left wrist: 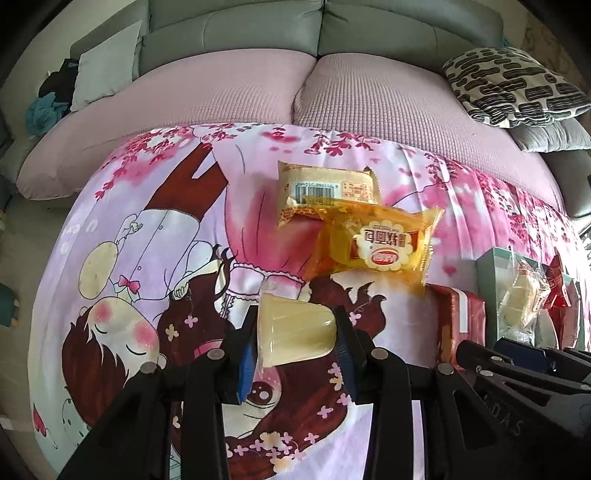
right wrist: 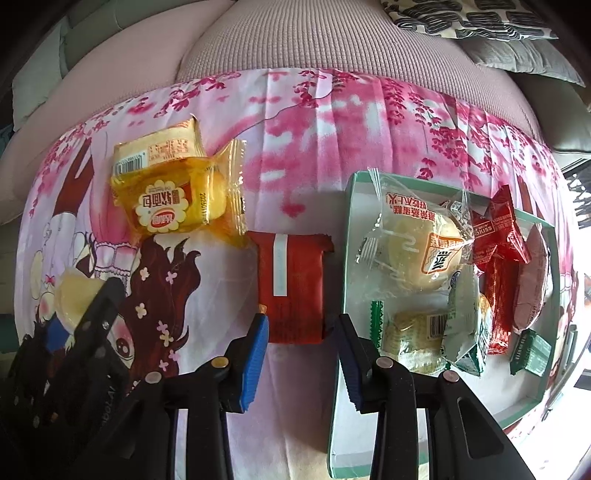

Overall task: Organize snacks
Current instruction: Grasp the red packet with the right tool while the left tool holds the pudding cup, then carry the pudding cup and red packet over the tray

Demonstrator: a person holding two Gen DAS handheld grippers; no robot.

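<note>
My left gripper (left wrist: 295,325) is shut on a pale yellow jelly cup (left wrist: 295,334), held on its side above the cartoon-print cloth (left wrist: 155,229). My right gripper (right wrist: 301,321) points straight down and is shut on the near end of a red snack packet (right wrist: 291,284). Beyond them lie a yellow bread packet (right wrist: 173,203) and, partly under it, a paler packet with a barcode (right wrist: 159,151). To the right sits a green-rimmed box (right wrist: 349,258) holding a clear-wrapped cake (right wrist: 413,251), red packets (right wrist: 498,251) and green ones. In the right wrist view, the left gripper (right wrist: 88,314) shows at the left.
The cloth covers a pink sofa seat (left wrist: 221,85) with grey back cushions (left wrist: 258,26). A black-and-white patterned pillow (left wrist: 509,85) lies at the far right. The right gripper's black body (left wrist: 517,365) is close beside the left one.
</note>
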